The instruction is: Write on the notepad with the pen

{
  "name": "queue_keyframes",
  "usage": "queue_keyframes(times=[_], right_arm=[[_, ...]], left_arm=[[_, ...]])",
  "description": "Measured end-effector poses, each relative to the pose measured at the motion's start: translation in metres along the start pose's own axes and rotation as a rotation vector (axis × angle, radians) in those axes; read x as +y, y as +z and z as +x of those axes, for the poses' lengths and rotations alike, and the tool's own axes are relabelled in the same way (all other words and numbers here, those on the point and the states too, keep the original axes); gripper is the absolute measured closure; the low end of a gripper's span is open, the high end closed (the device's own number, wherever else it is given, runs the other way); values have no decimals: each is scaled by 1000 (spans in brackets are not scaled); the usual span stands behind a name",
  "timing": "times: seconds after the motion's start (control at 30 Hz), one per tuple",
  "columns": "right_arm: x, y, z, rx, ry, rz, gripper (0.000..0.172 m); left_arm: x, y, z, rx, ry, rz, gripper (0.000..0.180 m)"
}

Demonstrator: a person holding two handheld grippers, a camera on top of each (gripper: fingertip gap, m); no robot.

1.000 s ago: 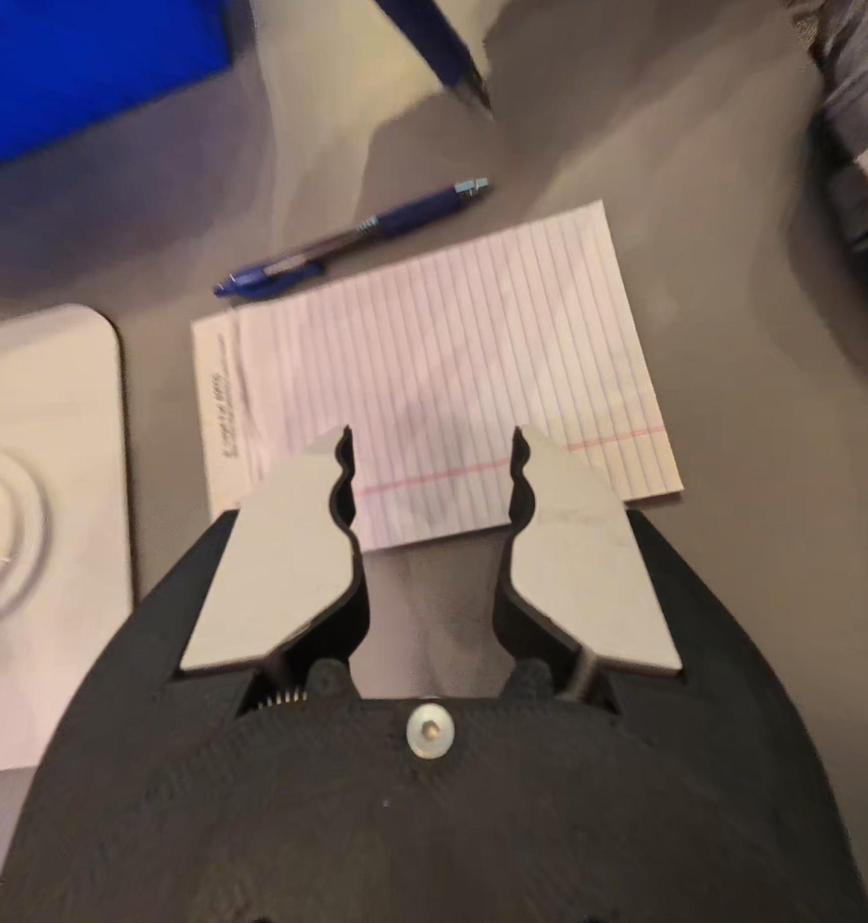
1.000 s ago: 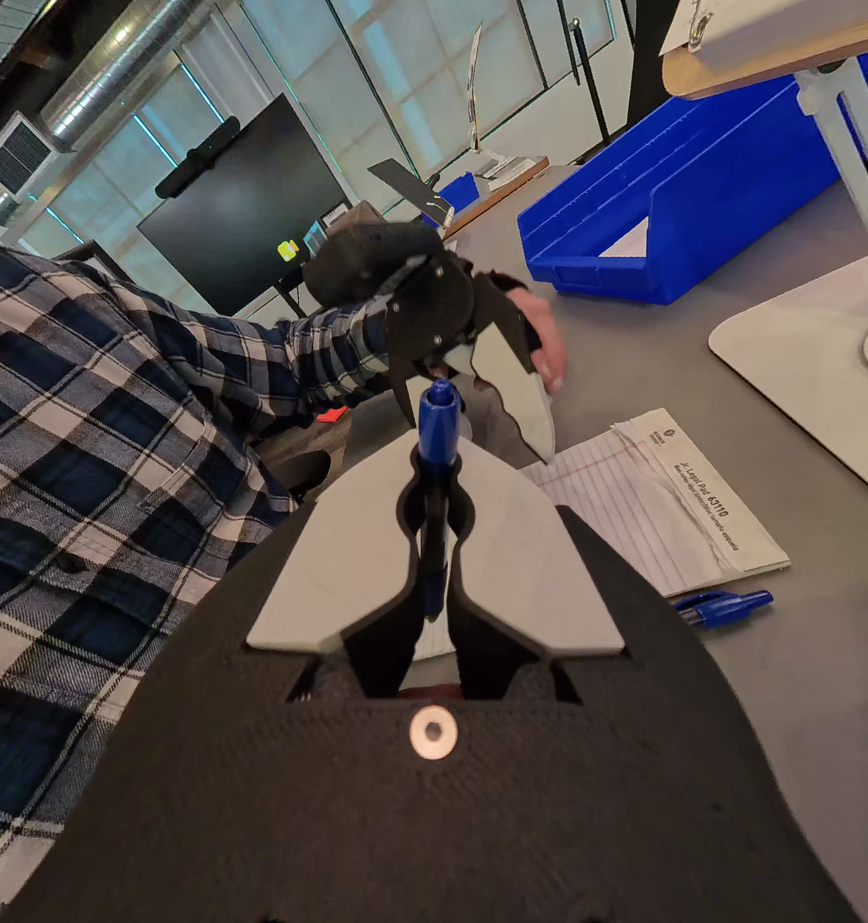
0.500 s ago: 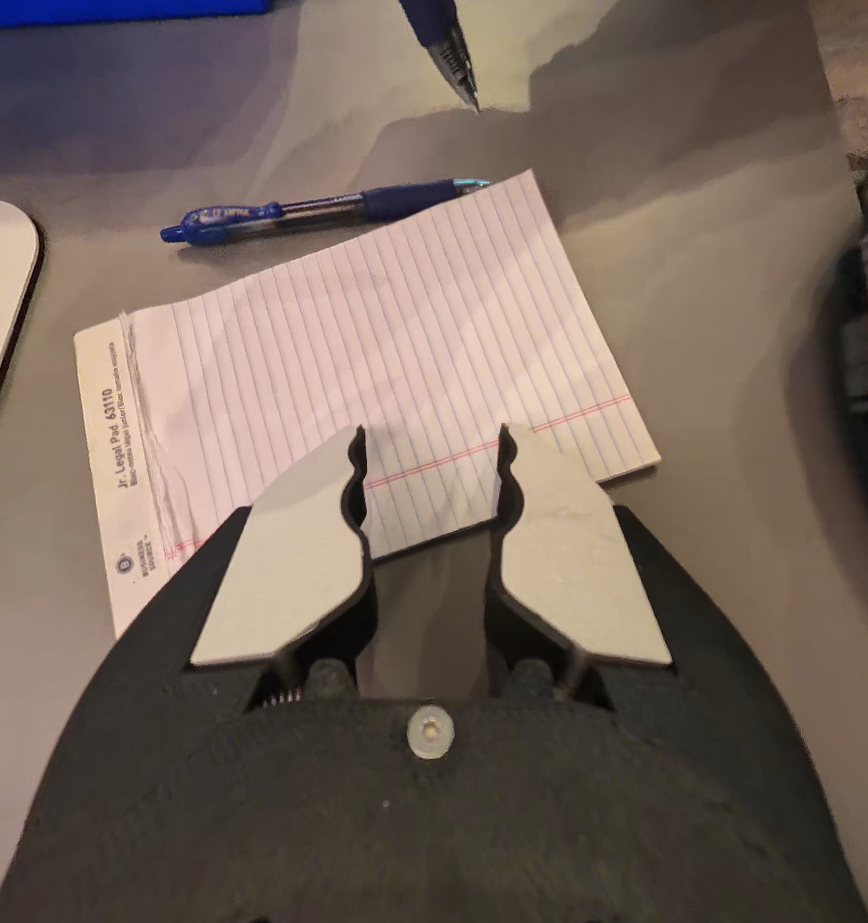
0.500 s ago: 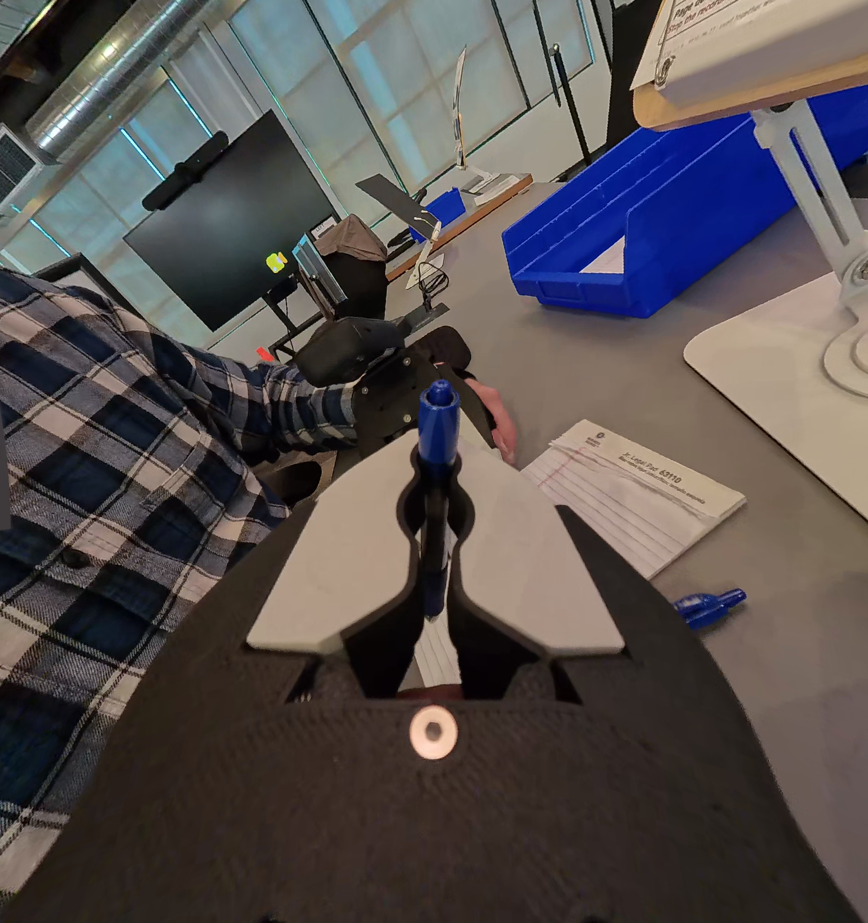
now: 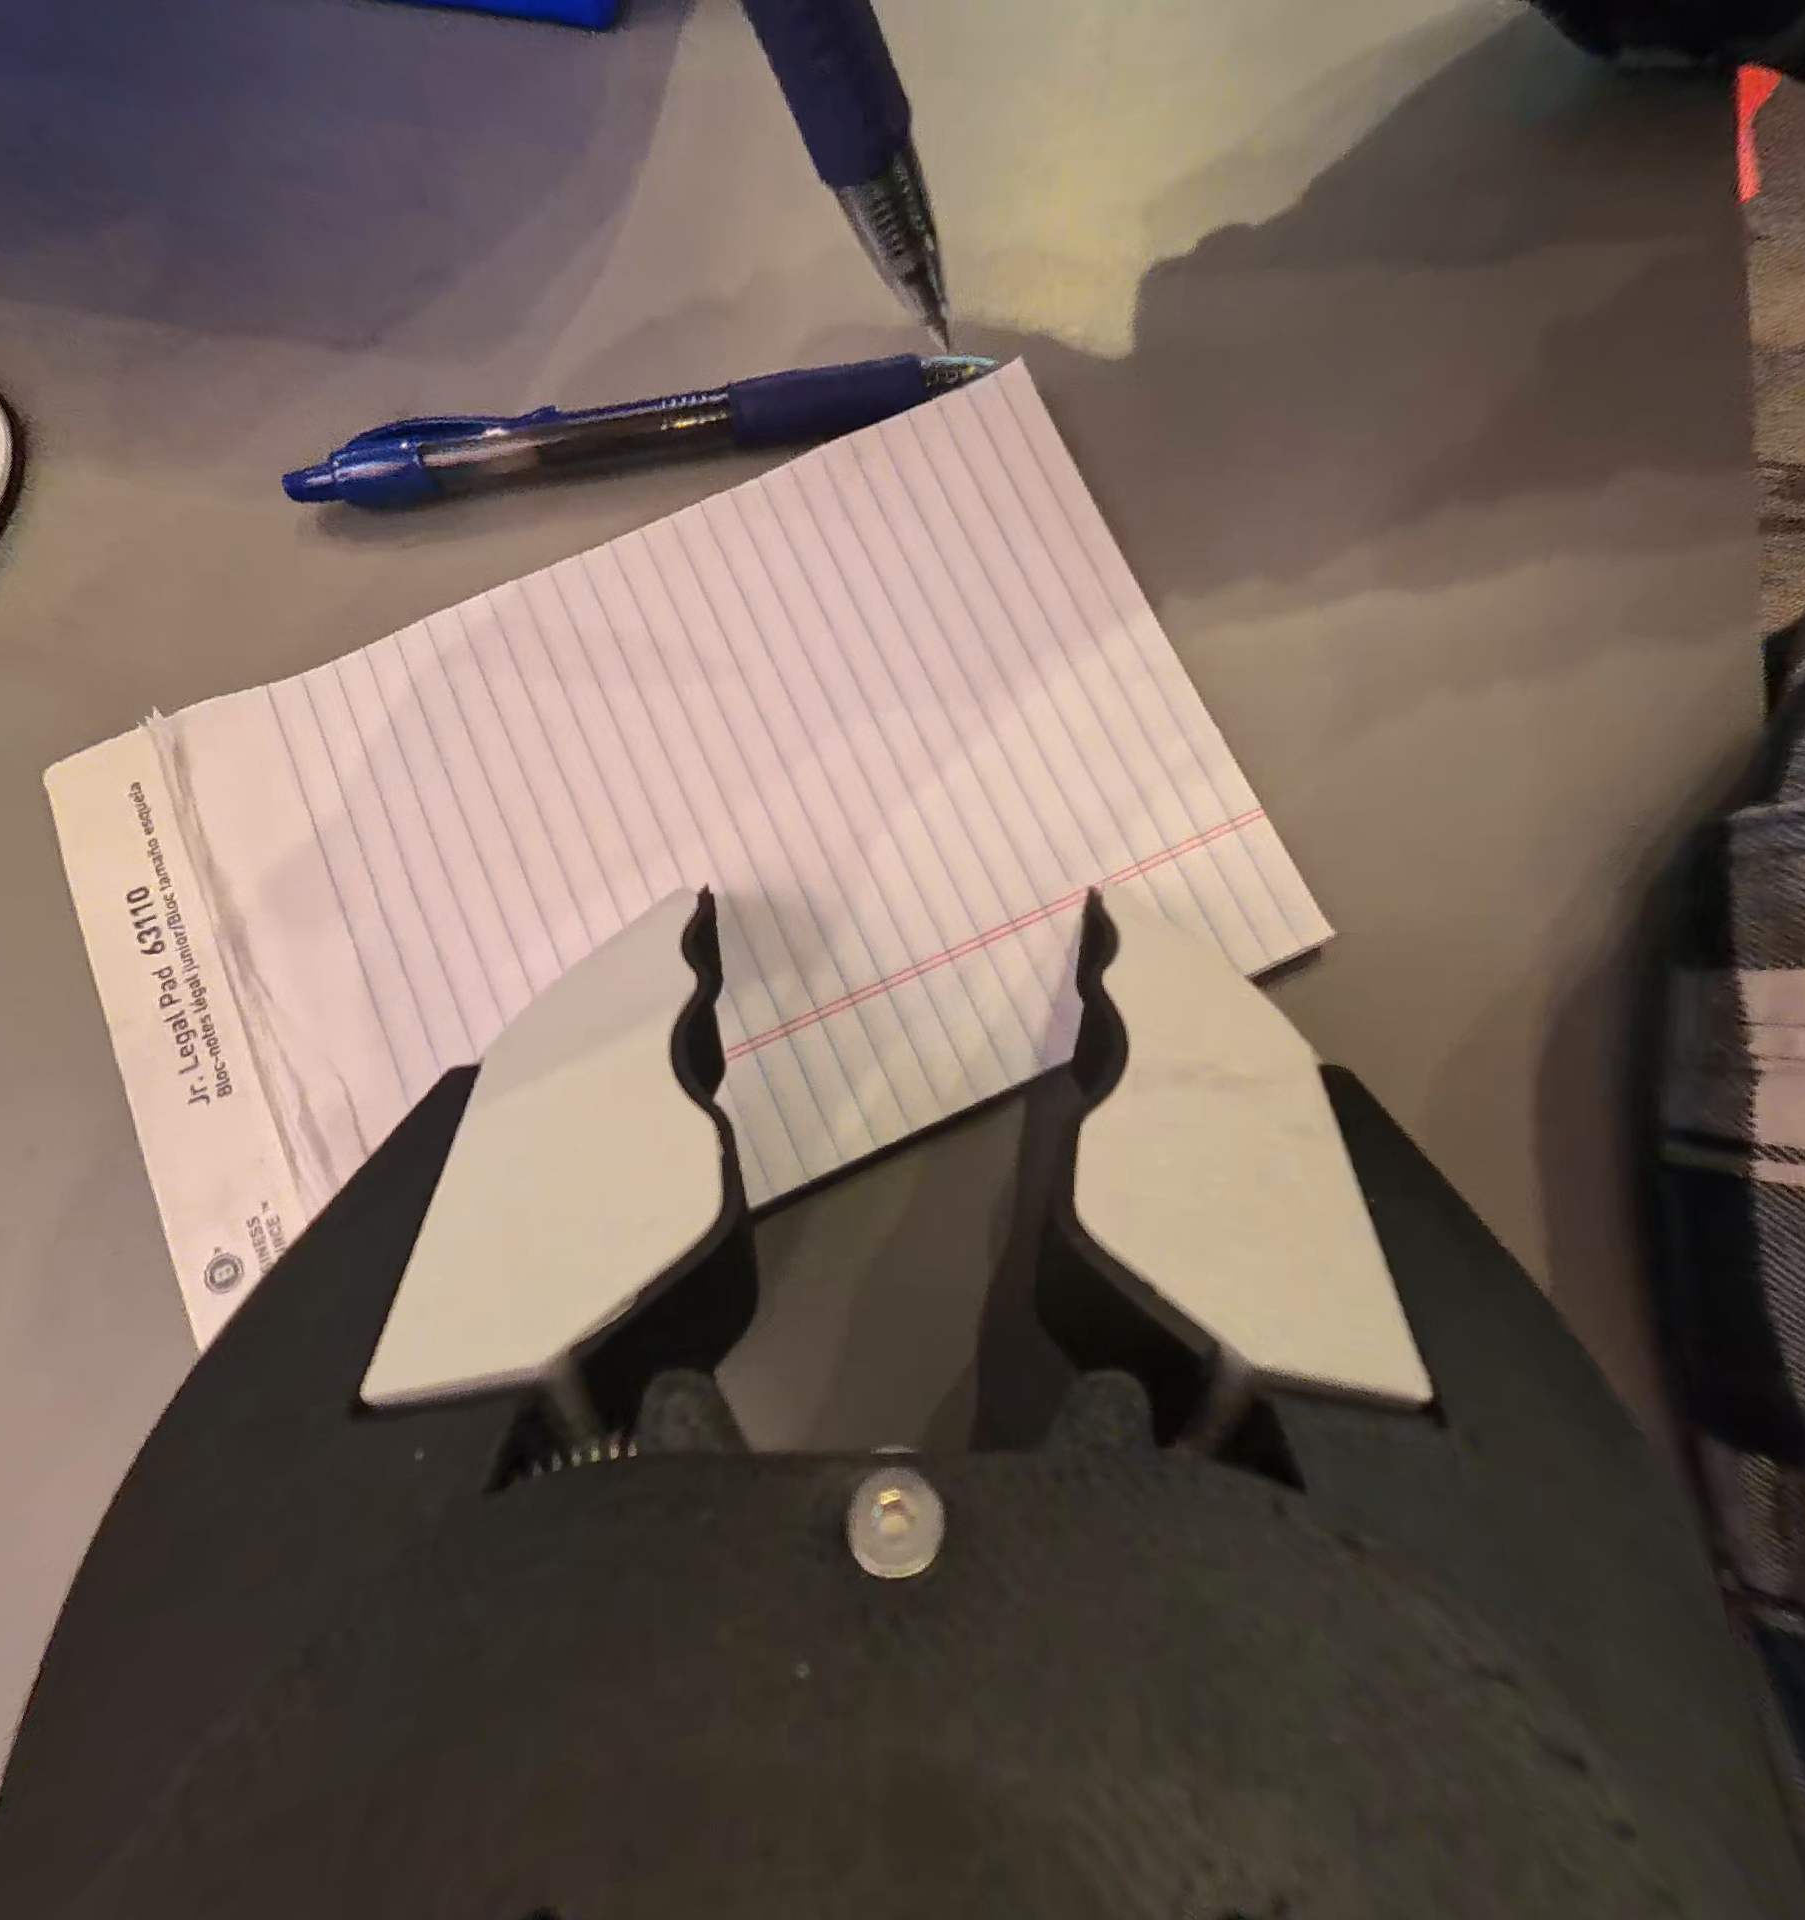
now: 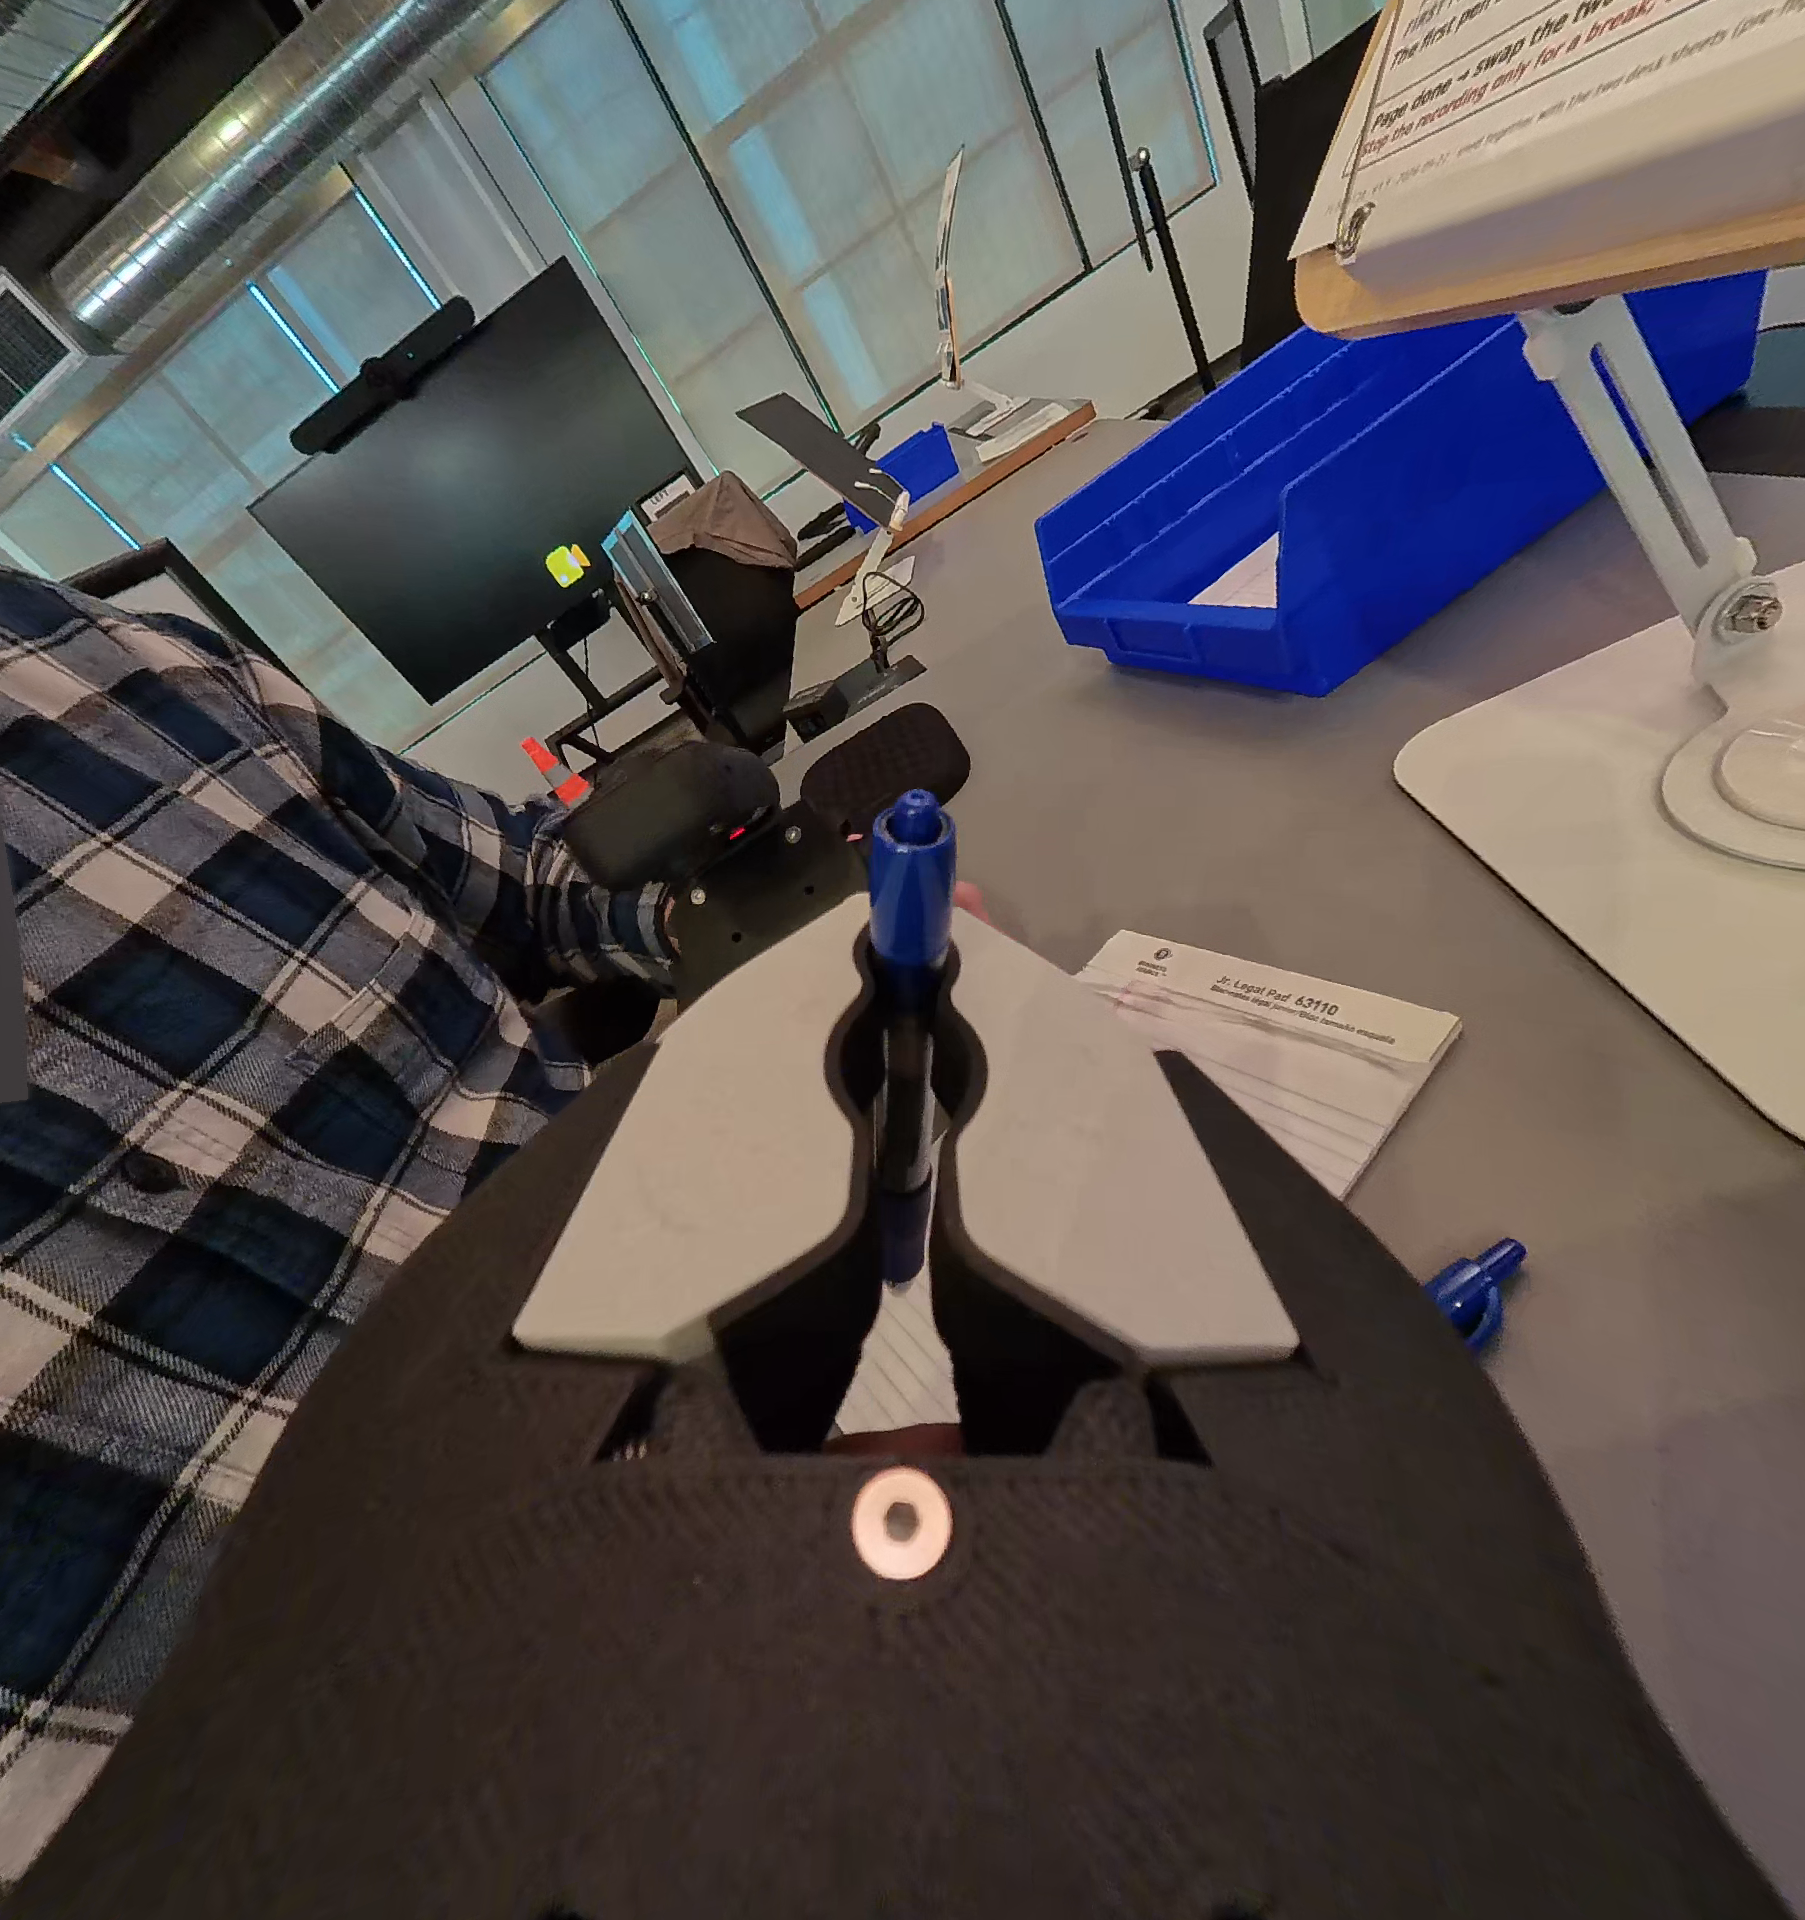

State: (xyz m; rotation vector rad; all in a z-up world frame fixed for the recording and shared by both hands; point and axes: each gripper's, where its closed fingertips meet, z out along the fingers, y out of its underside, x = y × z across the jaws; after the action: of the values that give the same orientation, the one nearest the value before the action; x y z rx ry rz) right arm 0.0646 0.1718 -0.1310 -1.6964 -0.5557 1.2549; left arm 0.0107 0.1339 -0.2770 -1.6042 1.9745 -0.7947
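Observation:
A white lined notepad (image 5: 721, 810) lies on the grey table. My left gripper (image 5: 898, 904) is open and empty, its fingertips over the pad's near edge by the red margin line. My right gripper (image 6: 908, 935) is shut on a blue pen (image 6: 910, 894), held upright with its cap end up. In the left wrist view the held pen (image 5: 867, 156) comes down from the top, its tip just beyond the pad's far corner. The notepad also shows in the right wrist view (image 6: 1293, 1049), beyond my right fingers. The left gripper's black body (image 6: 742, 894) shows there, its fingers hidden.
A second blue pen (image 5: 617, 431) lies on the table along the pad's far edge; its end shows in the right wrist view (image 6: 1474, 1273). A blue bin (image 6: 1345, 540), a white stand base (image 6: 1604, 883) and a clipboard (image 6: 1604, 156) are at the right. A plaid sleeve (image 6: 202, 935) is at the left. The left gripper's tips are roughly 15 cm from the right gripper's.
My left gripper's jaws narrowed a little, then opened wider, still empty over the pad's near edge. The held pen's tip has come lower and closer to the pad's far corner. The right grasp is unchanged.

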Motion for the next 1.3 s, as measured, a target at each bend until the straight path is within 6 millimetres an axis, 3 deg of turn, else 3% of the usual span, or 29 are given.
queue_keyframes(times=[0.23,0.33,0.43,0.57,0.67,0.8,0.9,1.03,1.2,1.3], right_arm=[[-5,-5,1,3,-6,28,167],[-6,-4,1,7,-8,32,167],[-6,-4,3,13,-4,39,167],[-8,-4,5,19,-1,62,167],[-10,2,4,14,-8,66,168],[-9,16,-1,-10,-15,56,167],[-8,26,-5,-26,-23,56,167],[-6,34,-11,-60,-13,57,167],[-8,33,-14,-61,-41,56,167],[-3,37,-17,-118,-1,11,159]], left_arm=[[1,-24,-29,26,11,57,116],[11,-13,-25,24,73,-12,117],[8,-5,-14,34,49,3,120],[6,-6,-15,1,34,-1,114],[-10,-18,-18,54,-29,101,115],[-55,-37,-17,157,-102,313,124],[-75,-35,-7,258,-120,370,136],[-85,-24,2,317,-102,376,165],[-84,-26,-2,387,-158,363,169],[-72,-24,-5,373,-104,251,169]])
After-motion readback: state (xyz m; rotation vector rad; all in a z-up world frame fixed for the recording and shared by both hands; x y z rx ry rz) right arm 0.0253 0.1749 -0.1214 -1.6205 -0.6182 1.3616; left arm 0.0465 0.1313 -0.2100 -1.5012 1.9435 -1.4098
